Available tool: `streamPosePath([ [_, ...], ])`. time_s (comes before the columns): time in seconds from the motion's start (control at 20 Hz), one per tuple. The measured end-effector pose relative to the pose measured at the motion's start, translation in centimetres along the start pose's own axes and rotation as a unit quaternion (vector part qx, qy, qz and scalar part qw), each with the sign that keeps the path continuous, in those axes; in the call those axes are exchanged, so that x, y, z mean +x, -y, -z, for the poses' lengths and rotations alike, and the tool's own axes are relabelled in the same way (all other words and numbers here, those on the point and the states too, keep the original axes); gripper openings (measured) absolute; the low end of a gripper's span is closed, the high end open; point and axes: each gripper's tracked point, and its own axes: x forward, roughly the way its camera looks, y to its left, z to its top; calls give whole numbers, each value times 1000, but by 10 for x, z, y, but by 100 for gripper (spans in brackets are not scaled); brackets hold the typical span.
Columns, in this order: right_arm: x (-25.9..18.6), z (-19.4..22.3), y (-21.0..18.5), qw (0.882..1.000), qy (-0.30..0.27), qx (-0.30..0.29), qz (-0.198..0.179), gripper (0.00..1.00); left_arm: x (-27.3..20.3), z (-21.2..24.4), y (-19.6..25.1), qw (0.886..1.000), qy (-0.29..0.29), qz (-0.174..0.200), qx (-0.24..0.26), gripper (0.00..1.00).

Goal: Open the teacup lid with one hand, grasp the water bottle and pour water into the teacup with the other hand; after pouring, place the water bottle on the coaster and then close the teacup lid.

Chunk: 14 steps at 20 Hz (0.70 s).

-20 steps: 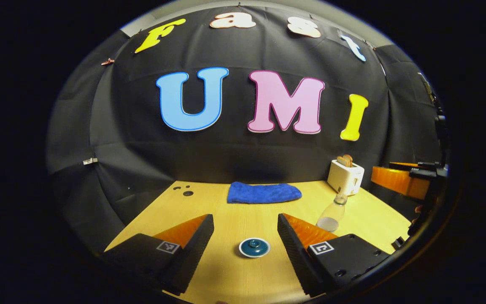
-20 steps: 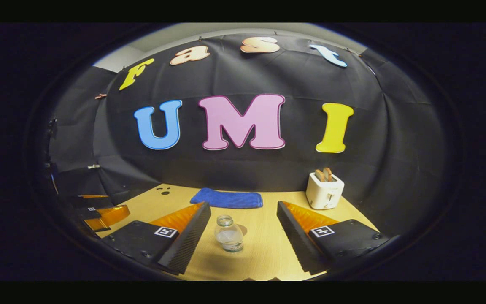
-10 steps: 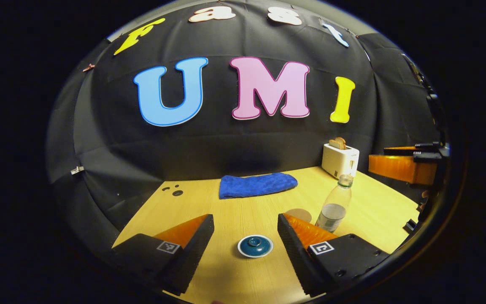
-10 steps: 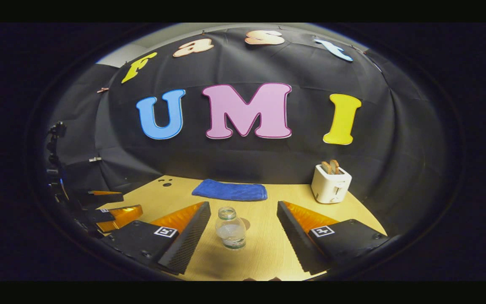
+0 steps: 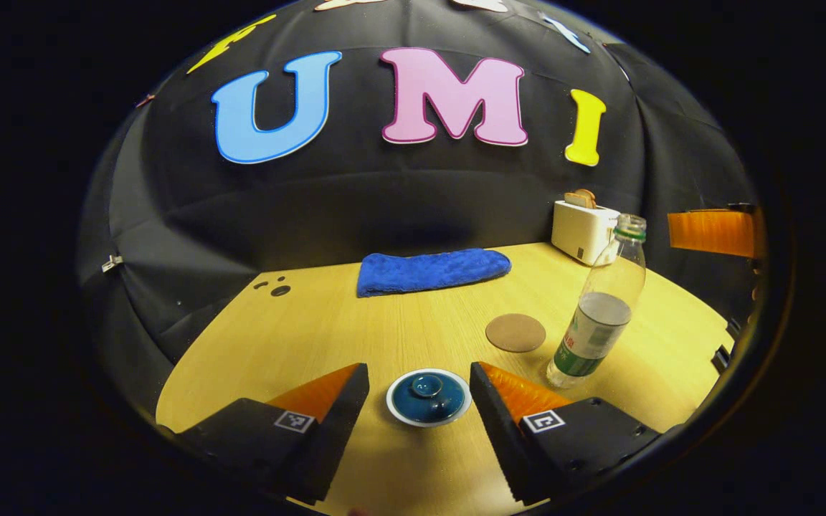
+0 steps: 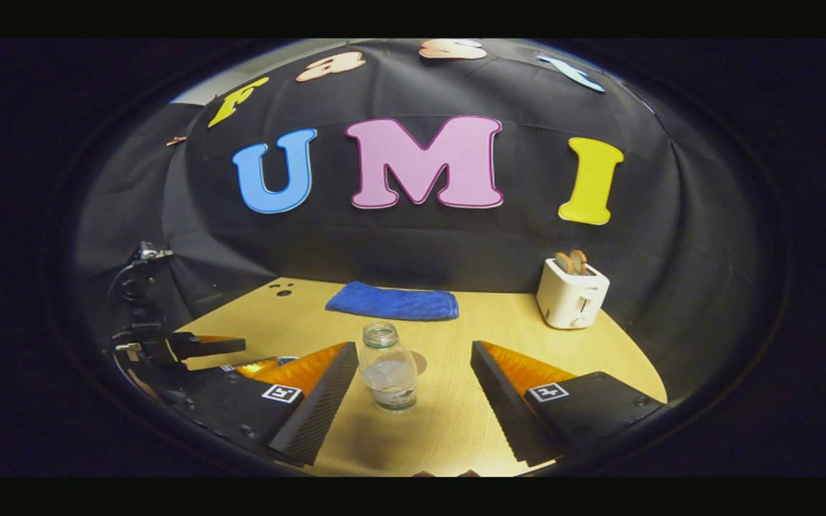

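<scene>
Straddling the lidded teacup (image 5: 428, 396) without touching it, the left tool (image 5: 419, 380) is spread wide. The right tool (image 6: 413, 373), also spread, frames the uncapped bottle (image 6: 388, 366), upright on the tabletop (image 5: 355, 322) and partly filled with water. A coaster (image 5: 515, 332) lies bare just beside the bottle. A toaster (image 6: 571, 292) holds two slices.
</scene>
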Motion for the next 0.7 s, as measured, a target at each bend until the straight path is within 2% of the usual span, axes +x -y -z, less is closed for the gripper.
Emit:
streamPosePath([
  [0.2, 3, 27, -12, 1000, -17, 1, -8, 98, 19, 12, 5, 1000, 4, 9, 17, 77],
  [0.25, 3, 33, -15, 1000, -23, 0, -11, 98, 23, 16, 8, 1000, 2, 14, 16, 62],
  [0.3, 3, 39, -18, 1000, -27, -2, -12, 98, 25, 21, 8, 1000, 0, 14, 16, 70],
  [0.55, -1, 51, -27, 999, -32, -3, -20, 98, 31, 30, 5, 1000, -1, 8, 12, 69],
  [0.6, -1, 53, -28, 999, -35, -3, -20, 98, 32, 30, 4, 1000, -2, 7, 9, 60],
  [0.7, 0, 55, -28, 999, -37, 0, -19, 98, 33, 32, 3, 1000, -2, 10, 8, 61],
])
